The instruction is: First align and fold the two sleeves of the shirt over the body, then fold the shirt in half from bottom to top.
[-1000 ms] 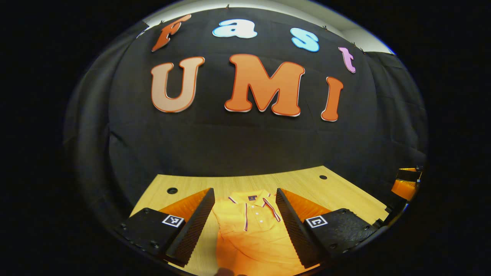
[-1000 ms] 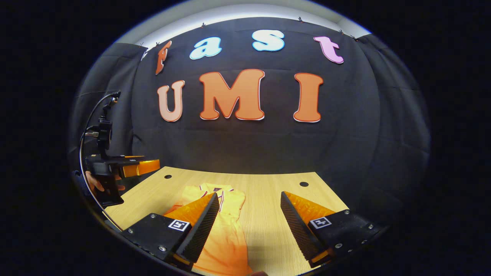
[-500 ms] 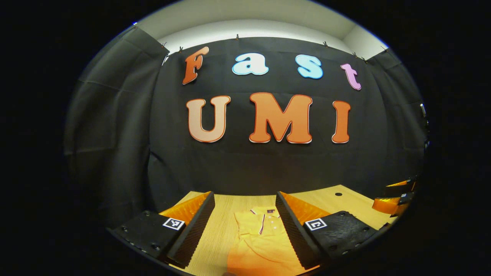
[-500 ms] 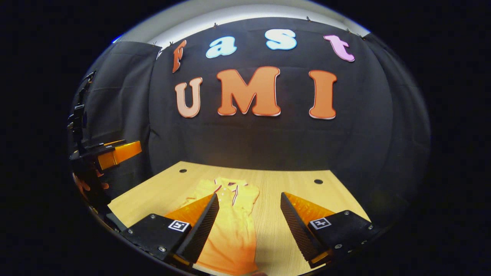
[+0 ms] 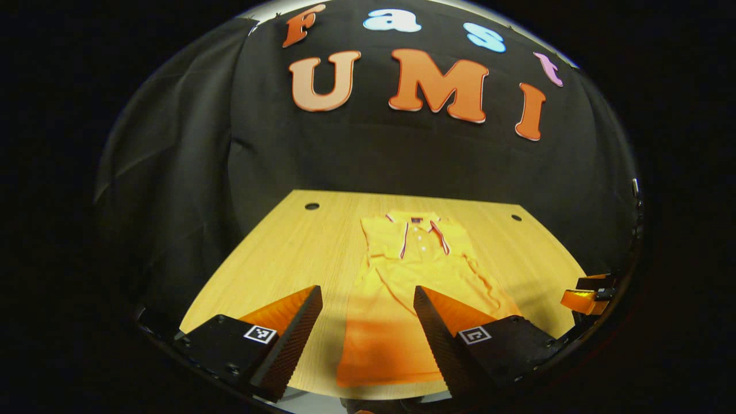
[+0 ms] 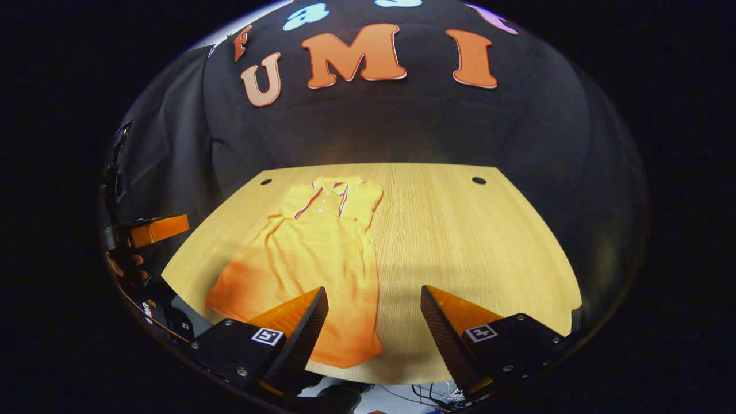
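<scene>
A pale wooden table (image 5: 276, 259) carries the orange shirt (image 5: 402, 276), lying flat and lengthwise with sleeves folded in and collar toward the wall, while the left gripper (image 5: 368, 330) and right gripper (image 6: 374, 330) hang above its hem, jaws spread, empty.

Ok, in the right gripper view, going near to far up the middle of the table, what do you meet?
The right tongs, open → the shirt's hem → the shirt's striped collar → the table's far edge → the black cloth wall.
</scene>
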A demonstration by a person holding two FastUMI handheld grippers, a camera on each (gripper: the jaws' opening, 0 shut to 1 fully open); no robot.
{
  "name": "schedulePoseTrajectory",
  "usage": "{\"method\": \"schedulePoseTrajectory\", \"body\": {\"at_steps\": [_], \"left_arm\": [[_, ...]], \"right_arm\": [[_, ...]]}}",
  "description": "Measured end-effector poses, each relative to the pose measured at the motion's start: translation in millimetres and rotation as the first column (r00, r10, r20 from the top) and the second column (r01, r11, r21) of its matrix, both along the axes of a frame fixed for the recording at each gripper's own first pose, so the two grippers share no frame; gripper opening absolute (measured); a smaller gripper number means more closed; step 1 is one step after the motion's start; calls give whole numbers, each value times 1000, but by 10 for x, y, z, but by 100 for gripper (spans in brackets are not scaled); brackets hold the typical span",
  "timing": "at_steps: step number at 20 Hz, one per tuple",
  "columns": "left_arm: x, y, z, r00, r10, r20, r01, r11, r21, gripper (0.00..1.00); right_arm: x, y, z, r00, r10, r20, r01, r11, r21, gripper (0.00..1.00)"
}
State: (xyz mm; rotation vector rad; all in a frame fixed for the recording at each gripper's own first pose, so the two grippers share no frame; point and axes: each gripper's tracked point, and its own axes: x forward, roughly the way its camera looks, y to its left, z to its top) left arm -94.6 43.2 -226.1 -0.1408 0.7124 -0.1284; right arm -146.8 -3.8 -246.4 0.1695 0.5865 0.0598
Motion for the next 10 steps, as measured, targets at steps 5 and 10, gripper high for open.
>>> {"method": "schedulePoseTrajectory", "body": {"at_steps": [5, 10], "left_arm": [[-378, -81, -738, 973, -41, -227, 45, 999, 10, 99], [-483, -144, -1245, 934, -68, -350, 75, 997, 6, 99]], "right_arm": [[-236, 164, -586, 987, 39, -158, -33, 999, 41, 99], [-285, 368, -977, 961, 59, -271, -37, 996, 86, 99]]}}
